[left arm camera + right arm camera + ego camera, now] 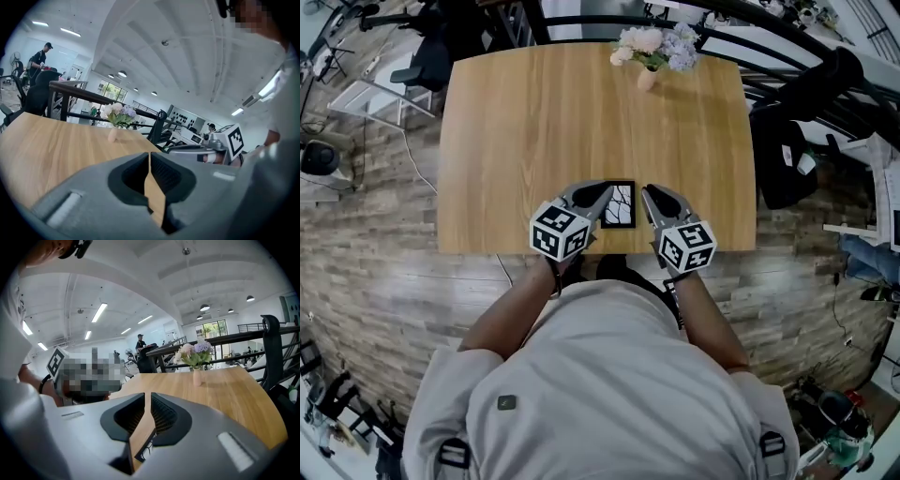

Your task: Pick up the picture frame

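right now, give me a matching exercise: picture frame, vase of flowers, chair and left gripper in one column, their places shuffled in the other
Things:
1 picture frame
2 vase of flowers
3 chair
4 left gripper

Places:
a at the far edge of the table
b off the table, by its right side
c at the frame's left side
d lying flat at the table's near edge

Pairs: 1-d, 2-a, 3-b, 4-c

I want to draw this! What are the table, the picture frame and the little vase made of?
Table: looks like light wood or wood-look laminate, smooth, with grain lines. Picture frame: thin black border, plastic or painted wood, can't tell. Vase: pale pink, matte, maybe ceramic.
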A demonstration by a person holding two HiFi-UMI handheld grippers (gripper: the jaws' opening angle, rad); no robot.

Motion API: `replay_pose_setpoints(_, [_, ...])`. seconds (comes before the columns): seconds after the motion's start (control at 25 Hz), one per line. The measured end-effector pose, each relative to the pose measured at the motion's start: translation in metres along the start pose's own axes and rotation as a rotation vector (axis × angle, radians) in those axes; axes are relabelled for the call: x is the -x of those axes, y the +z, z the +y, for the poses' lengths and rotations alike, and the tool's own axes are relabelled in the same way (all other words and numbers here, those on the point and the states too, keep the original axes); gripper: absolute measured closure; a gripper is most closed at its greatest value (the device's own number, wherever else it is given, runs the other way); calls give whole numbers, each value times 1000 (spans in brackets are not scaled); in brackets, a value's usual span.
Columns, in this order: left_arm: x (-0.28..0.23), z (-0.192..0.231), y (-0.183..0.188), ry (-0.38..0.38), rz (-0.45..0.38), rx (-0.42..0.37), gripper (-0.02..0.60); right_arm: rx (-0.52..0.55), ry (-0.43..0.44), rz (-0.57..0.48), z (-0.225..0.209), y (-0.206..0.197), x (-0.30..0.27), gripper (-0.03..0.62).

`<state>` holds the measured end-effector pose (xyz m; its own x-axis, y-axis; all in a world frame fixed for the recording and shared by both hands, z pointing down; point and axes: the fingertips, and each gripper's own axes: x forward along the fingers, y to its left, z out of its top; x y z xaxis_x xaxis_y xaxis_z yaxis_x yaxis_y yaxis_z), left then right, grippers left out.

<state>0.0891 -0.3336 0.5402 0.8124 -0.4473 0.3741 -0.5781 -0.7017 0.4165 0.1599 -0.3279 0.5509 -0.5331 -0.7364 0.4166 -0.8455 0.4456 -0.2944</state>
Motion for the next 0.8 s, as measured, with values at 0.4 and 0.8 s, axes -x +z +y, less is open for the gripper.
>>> replay_pose_setpoints(0.4, [-42, 49, -68, 85, 162, 155, 497, -59, 46, 211, -46, -73, -41, 500])
replay_pose_setpoints(0.8, [-57, 84, -144, 170, 281, 294, 445, -127, 71, 347, -65, -132, -63, 480])
